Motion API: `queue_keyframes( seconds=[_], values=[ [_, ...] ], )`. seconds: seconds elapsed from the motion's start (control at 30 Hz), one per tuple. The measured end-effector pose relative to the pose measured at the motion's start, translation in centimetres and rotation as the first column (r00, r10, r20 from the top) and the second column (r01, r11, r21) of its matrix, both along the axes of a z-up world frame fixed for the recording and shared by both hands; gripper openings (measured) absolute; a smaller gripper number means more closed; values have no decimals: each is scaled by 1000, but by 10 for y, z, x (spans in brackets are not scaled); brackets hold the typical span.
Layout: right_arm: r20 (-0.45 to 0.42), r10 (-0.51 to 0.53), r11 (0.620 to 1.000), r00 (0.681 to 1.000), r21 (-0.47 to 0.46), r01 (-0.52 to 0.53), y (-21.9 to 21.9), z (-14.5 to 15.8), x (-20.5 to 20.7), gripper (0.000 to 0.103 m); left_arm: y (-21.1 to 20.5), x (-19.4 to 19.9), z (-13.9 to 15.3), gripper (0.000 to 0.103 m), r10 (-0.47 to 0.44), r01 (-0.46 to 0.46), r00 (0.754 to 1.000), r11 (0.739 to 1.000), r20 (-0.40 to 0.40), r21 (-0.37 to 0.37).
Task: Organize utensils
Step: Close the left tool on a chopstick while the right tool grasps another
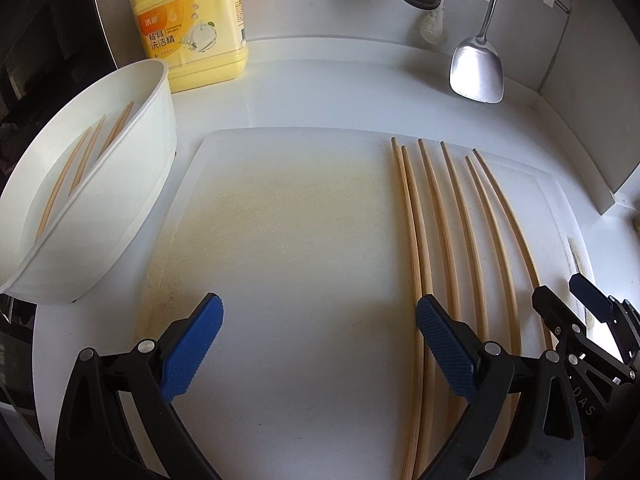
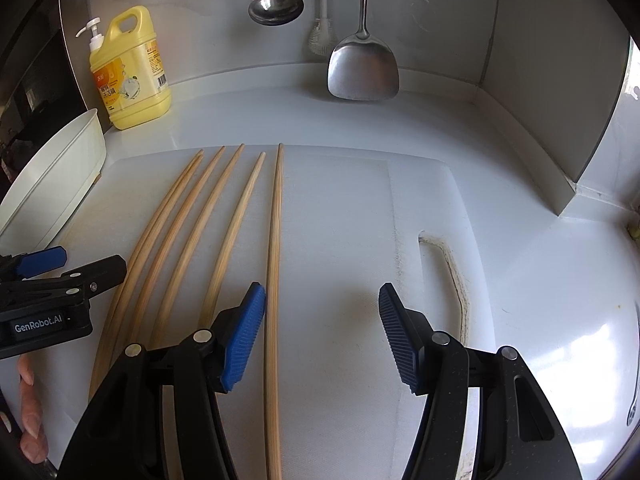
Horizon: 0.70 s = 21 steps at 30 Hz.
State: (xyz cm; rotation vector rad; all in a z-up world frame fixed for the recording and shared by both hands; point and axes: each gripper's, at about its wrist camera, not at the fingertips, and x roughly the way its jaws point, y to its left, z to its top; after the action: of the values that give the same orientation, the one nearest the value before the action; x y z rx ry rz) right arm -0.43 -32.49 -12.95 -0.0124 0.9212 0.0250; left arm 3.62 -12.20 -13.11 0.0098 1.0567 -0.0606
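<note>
Six chopsticks (image 2: 216, 216) crowd the cutting board's (image 1: 280, 220) right half

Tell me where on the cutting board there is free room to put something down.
Free: the cutting board between the white holder and the chopsticks; also right of the chopsticks toward the handle slot. Crowded: the row of six chopsticks.

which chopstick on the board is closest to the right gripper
The rightmost chopstick on the cutting board. It runs right beside the right gripper's left finger; the other five fan away toward the left gripper.
</note>
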Motion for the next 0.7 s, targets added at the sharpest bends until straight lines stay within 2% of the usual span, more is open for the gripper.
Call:
queue_keyframes(
  seconds=[0.2,0.27,0.37,0.7],
  values=[
    [0,0,1000,1000,0,0,0,0,0,57,-3,3,-3,98,7,-7,1000,1000,1,-1],
    [-1,0,1000,1000,-1,0,0,0,0,57,-2,5,-6,98,0,0,1000,1000,-5,-22],
    [0,0,1000,1000,-2,0,0,0,-1,57,-8,5,-8,98,-8,8,1000,1000,9,19],
    [5,19,1000,1000,-25,-19,9,0,12,57,-6,18,-11,97,43,-44,998,999,39,8]
  ],
)
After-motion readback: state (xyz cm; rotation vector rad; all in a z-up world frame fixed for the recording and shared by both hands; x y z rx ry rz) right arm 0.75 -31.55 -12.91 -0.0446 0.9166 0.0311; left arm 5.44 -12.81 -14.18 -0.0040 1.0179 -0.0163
